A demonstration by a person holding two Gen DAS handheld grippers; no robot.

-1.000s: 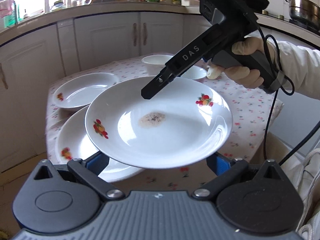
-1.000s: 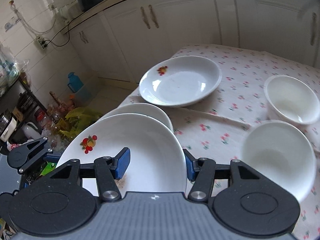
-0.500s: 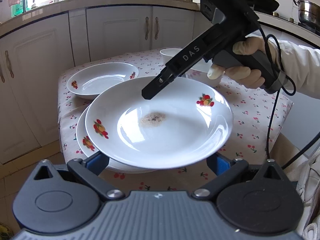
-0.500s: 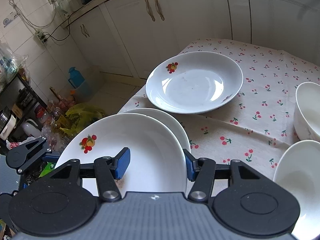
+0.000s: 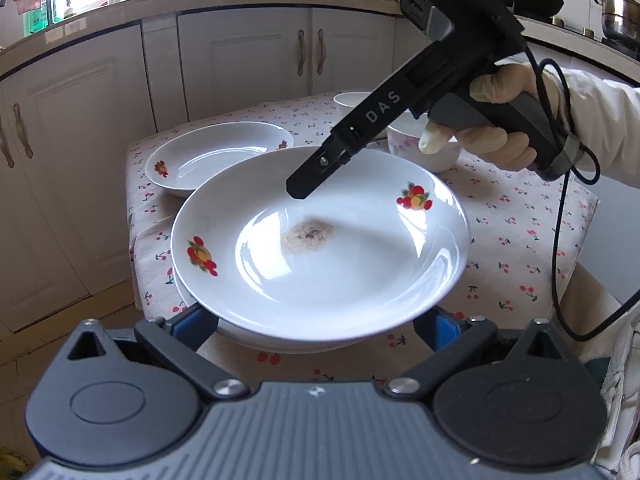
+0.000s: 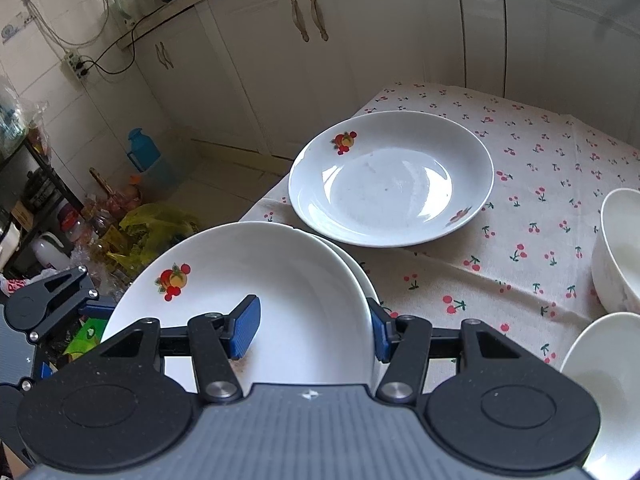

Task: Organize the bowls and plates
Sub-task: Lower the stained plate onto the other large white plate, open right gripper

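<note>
We carry the white fruit-print china plate, right hand-held gripper pinching its rim, left hand-held gripper open under it, above another plate on the table; next we lower it gently

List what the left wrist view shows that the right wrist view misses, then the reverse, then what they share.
Left wrist only: the gloved hand on a gripper handle, and a steel pot on the counter.
Right wrist only: a blue jug and yellow bag on the floor, and a wall socket with cables.
Both: the top plate, the plate under it, the far plate, white bowls and the cherry tablecloth.
</note>
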